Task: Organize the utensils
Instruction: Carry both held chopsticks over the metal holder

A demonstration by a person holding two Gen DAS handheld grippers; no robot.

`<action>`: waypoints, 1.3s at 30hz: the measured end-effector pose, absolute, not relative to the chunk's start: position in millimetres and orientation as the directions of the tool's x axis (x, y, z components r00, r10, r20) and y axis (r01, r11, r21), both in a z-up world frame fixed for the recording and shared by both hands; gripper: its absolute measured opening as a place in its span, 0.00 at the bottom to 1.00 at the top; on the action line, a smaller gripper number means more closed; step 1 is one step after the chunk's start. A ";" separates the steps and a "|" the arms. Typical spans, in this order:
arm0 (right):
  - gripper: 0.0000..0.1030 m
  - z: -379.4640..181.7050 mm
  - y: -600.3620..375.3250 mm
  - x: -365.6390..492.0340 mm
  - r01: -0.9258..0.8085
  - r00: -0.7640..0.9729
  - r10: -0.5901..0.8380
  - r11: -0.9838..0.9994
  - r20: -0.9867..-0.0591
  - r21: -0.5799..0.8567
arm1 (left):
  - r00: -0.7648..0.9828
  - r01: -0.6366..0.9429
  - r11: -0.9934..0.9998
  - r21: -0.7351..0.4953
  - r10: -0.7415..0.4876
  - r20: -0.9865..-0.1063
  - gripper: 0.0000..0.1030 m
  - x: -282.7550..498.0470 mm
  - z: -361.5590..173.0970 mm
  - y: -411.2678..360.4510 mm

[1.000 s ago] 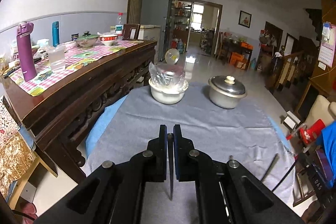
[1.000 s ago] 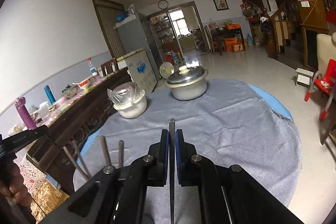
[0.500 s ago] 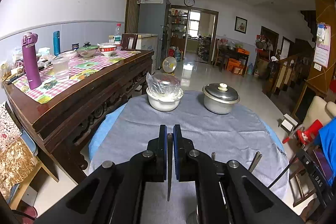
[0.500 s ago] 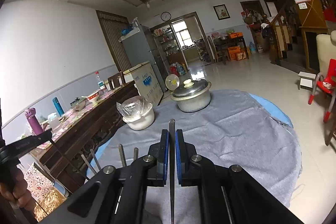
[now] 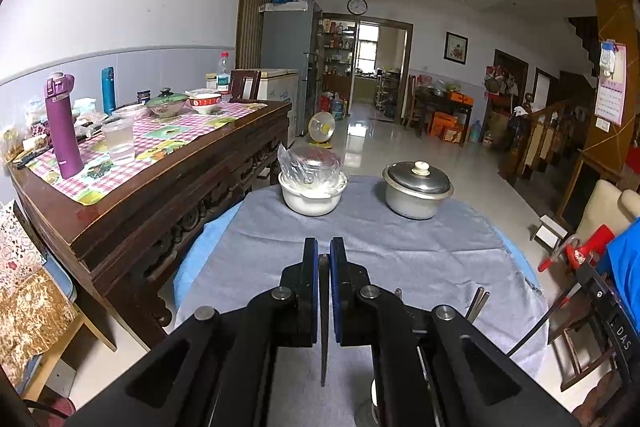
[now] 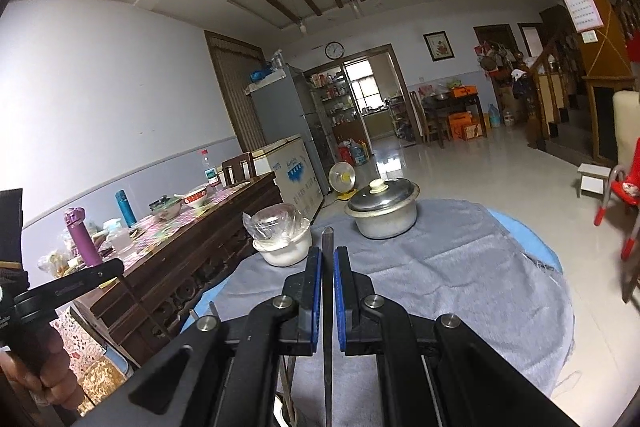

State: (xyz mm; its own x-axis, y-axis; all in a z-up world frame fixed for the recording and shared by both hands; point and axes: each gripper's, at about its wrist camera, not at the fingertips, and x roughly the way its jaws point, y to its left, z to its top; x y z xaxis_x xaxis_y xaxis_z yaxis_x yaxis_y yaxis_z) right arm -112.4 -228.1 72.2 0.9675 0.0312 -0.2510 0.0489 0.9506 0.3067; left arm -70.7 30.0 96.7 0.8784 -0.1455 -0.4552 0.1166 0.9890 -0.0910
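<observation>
Left gripper [image 5: 324, 259] is clamping 1 thin metal utensil [image 5: 323, 327] | right gripper [image 6: 324, 259] is clamping another slim utensil [image 6: 327, 307] above the grey cloth [image 6: 460, 267] | beyond, white bowl [image 5: 312, 193] and lidded pot [image 5: 416, 191] are sitting apart.

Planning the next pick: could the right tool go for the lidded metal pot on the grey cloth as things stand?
Probably not yet. The cloth between the right tool and the metal pot lies bare, so the path looks free, but the tool is shut on a thin metal utensil, which it would need to put down first.
</observation>
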 end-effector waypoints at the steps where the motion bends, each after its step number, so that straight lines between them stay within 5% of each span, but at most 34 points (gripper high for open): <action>1: 0.07 72.5 -227.4 -113.0 0.046 0.968 0.033 0.951 -0.250 0.306 | 0.879 0.116 0.989 -0.089 -0.144 -0.455 0.05 -71.1 97.1 28.9; 39: 0.07 111.3 -219.8 -133.0 -0.027 0.989 0.072 0.949 -0.130 0.315 | 0.895 0.175 0.981 -0.089 -0.196 -0.400 0.05 -95.4 136.9 12.0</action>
State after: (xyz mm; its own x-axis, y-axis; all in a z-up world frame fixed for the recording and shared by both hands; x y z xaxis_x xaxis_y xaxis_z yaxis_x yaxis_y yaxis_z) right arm -133.0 -219.8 111.3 0.9889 0.0715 -0.1303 -0.0271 0.9486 0.3154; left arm -95.4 12.0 136.9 0.8951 -0.1960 -0.4004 0.1750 0.9806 -0.0888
